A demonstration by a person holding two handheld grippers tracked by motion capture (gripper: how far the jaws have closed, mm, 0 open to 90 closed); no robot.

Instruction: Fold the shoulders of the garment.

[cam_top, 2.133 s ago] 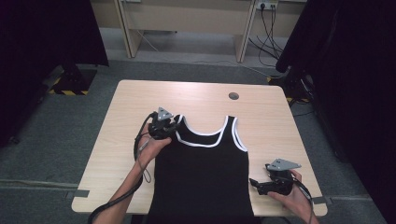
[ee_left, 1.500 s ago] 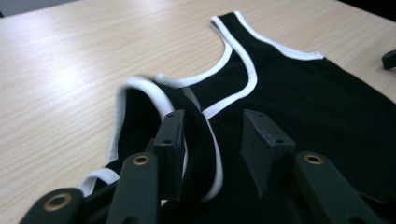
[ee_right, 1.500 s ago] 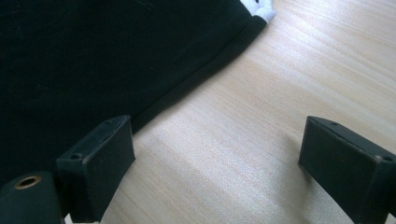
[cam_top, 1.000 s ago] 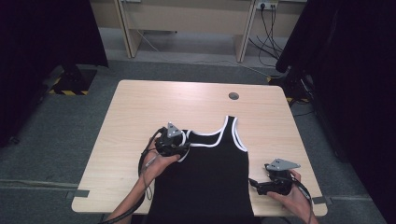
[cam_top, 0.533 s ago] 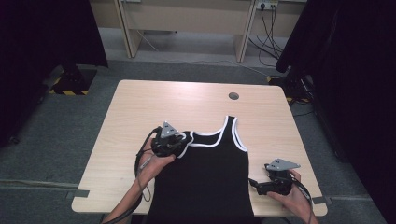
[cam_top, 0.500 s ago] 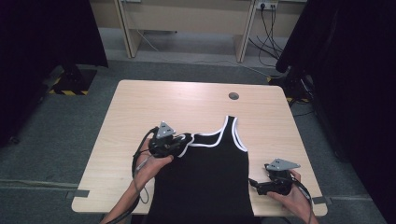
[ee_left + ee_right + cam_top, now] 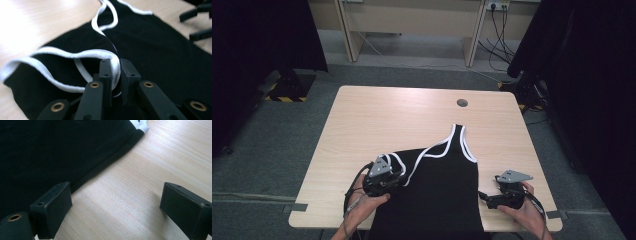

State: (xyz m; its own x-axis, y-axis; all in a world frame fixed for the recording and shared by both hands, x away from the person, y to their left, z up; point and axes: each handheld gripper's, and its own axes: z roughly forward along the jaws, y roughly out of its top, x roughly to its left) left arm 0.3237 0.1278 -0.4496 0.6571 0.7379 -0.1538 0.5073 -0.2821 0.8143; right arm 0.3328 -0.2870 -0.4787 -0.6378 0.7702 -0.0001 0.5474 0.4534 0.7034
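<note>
Left tool [image 7: 115, 75] is clamped on the white-trimmed shoulder strap [image 7: 110, 56] of the black tank top [image 7: 437, 190]; against the frame two seconds back, that strap has been dragged from the far edge of the garment toward the person, folding the top-left corner over the body. Right tool [image 7: 115, 205] rests wide, empty, on the desk [image 7: 412, 120], the garment's side hem just beside its left jaw. Probably a fold is starting, though the blurred cloth hides the crease.

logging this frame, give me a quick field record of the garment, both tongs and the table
garment: black tank top with white trim, flat on table, left strap pulled toward the near edge
left tongs: shut on the tank top's white-trimmed strap
right tongs: open, on bare wood beside the top's right edge
table: light wood, round hole at far side
</note>
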